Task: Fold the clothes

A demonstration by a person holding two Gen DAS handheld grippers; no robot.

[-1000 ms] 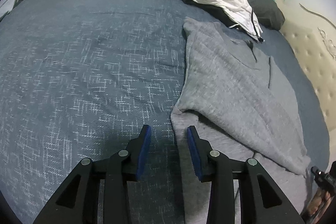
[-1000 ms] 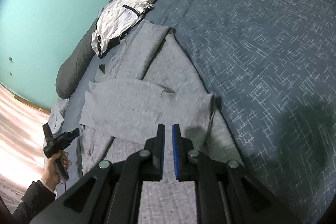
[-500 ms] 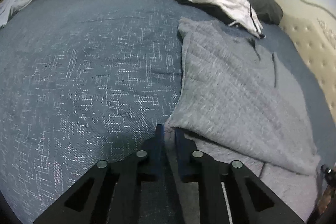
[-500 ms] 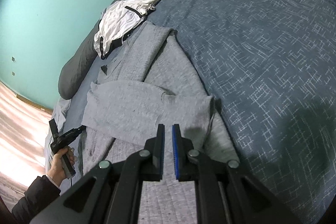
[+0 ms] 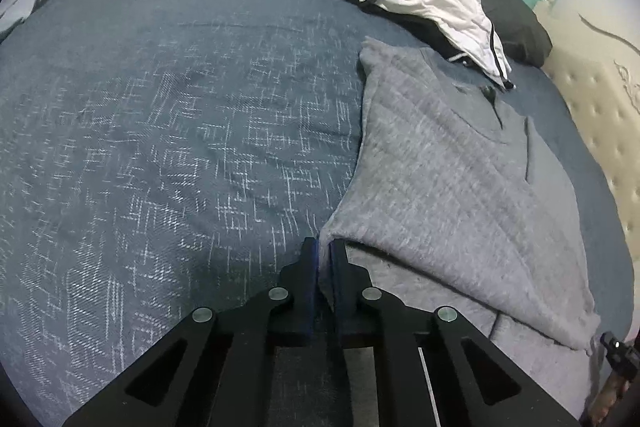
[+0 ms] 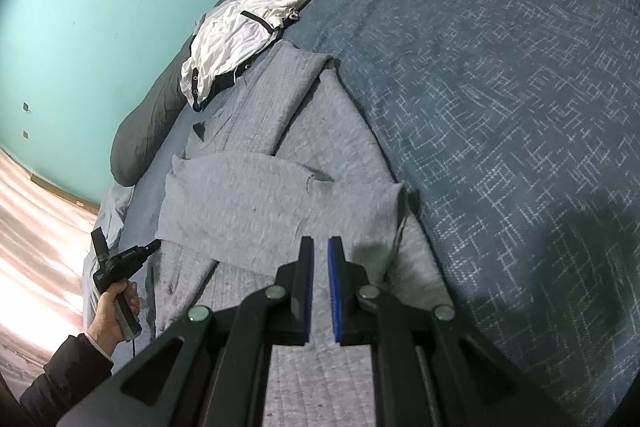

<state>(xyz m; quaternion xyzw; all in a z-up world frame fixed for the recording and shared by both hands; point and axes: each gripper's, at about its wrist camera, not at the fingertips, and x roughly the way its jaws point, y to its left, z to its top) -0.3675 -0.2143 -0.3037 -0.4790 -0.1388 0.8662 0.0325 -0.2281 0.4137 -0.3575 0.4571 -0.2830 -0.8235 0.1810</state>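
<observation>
2 grippers work a grey top [image 5: 448,163] lying on the bed [image 5: 168,115]. Left gripper [image 5: 325,251] jaws are clamped on its folded edge; right gripper [image 6: 320,251] jaws are together, holding nothing. Next, probably, the pinched edge gets carried across.

— What is the left gripper [image 5: 325,247] doing?

— It points down at a slant. Its two black fingers [image 5: 308,267] are squeezed almost together, and a bit of grey cloth [image 5: 452,179] is pinched between the blue pads.

— And the right gripper [image 6: 321,245]?

— It points down at a slant too. Its fingers [image 6: 306,259] are pulled in close with just a thin gap, and nothing is pinched in it.

— Can you see the person?

— Only in the right wrist view. A hand [image 6: 114,311] in a dark sleeve [image 6: 60,375] grips the handle of the other gripper, low on the left.
</observation>
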